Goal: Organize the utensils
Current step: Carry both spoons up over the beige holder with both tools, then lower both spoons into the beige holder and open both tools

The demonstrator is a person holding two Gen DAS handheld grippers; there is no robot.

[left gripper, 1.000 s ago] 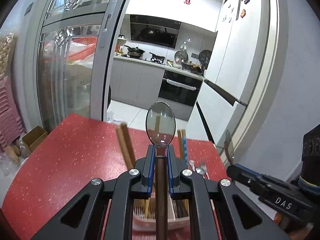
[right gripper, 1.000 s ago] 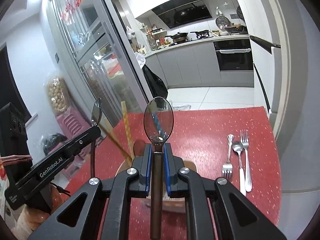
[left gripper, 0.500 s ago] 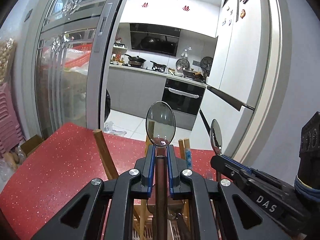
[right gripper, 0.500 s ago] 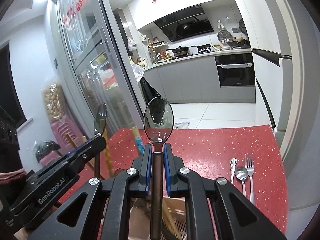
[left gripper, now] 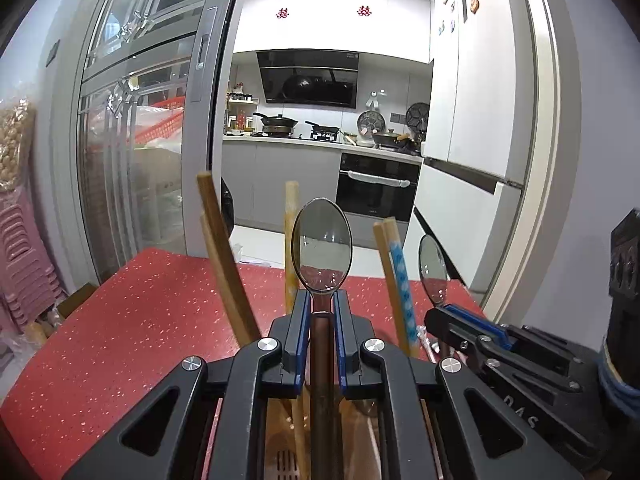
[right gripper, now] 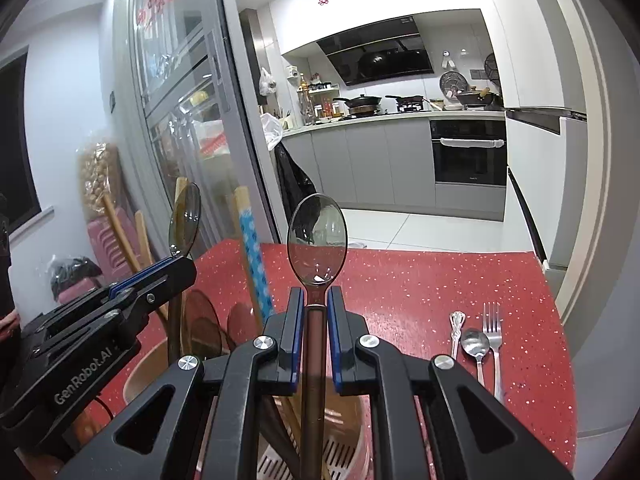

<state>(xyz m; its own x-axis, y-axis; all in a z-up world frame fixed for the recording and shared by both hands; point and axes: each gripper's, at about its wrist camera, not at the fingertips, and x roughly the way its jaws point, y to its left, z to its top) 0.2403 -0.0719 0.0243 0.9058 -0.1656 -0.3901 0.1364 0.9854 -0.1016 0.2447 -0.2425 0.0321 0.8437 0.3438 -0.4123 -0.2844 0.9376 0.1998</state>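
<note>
Above the red speckled bench (left gripper: 120, 320), the left gripper (left gripper: 321, 312) clamps the neck of a spoon (left gripper: 321, 250), bowl up at 12 o'clock, brown handle running down toward 6 o'clock between the blue pads. Chopsticks (left gripper: 224, 248) stand tilted at 10 o'clock from this spoon, and a blue-patterned chopstick (left gripper: 402, 280) stands at 3 o'clock. In the left wrist view the right gripper (left gripper: 440, 314) enters at 4 o'clock.

The right gripper (right gripper: 316, 308) likewise clamps a second spoon (right gripper: 317, 236) at the neck, bowl up, handle pointing down over a round utensil holder (right gripper: 144, 372) with a slotted white base. Wooden utensils and the blue-patterned chopstick (right gripper: 252, 256) stand in that holder. The left gripper (right gripper: 176, 268) appears at 9 o'clock with its spoon (right gripper: 185, 220).

On the bench at 3 o'clock lie a fork (right gripper: 492, 328), a small spoon (right gripper: 475, 344) and an ornate handle (right gripper: 456, 324), side by side, well apart from the holder.
</note>
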